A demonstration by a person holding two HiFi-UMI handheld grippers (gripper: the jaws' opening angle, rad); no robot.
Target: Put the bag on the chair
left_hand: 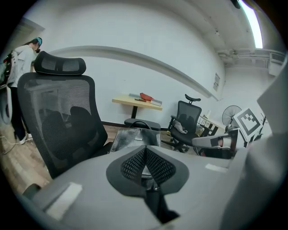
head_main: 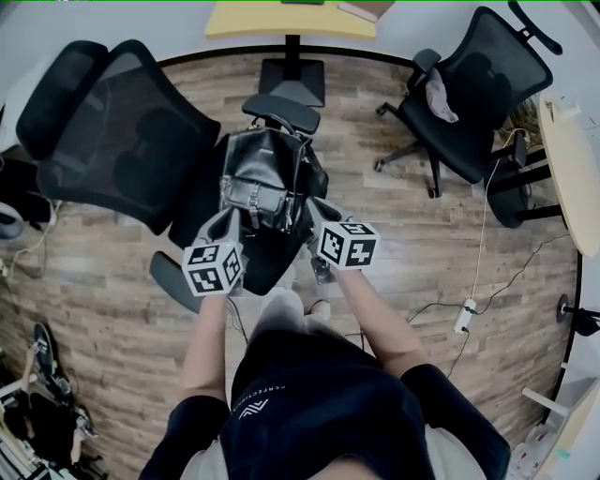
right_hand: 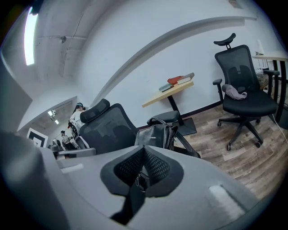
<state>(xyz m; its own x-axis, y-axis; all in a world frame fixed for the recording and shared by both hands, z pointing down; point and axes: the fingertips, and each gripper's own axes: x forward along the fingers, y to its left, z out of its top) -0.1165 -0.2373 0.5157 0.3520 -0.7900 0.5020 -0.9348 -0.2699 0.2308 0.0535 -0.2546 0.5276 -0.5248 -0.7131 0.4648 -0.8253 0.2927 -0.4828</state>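
Head view shows your left gripper (head_main: 229,223) and right gripper (head_main: 314,216) each clamped shut on a strap of the black bag (head_main: 265,178), over the chair (head_main: 122,131) seat, between its armrests.

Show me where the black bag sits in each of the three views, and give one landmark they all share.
Head view: the bag is at centre, just right of the mesh chair.
Left gripper view: the bag is in the middle, slightly below centre, right of the same chair.
Right gripper view: the bag is in the middle, slightly right of centre.
Shared landmark: the yellow table behind the bag.
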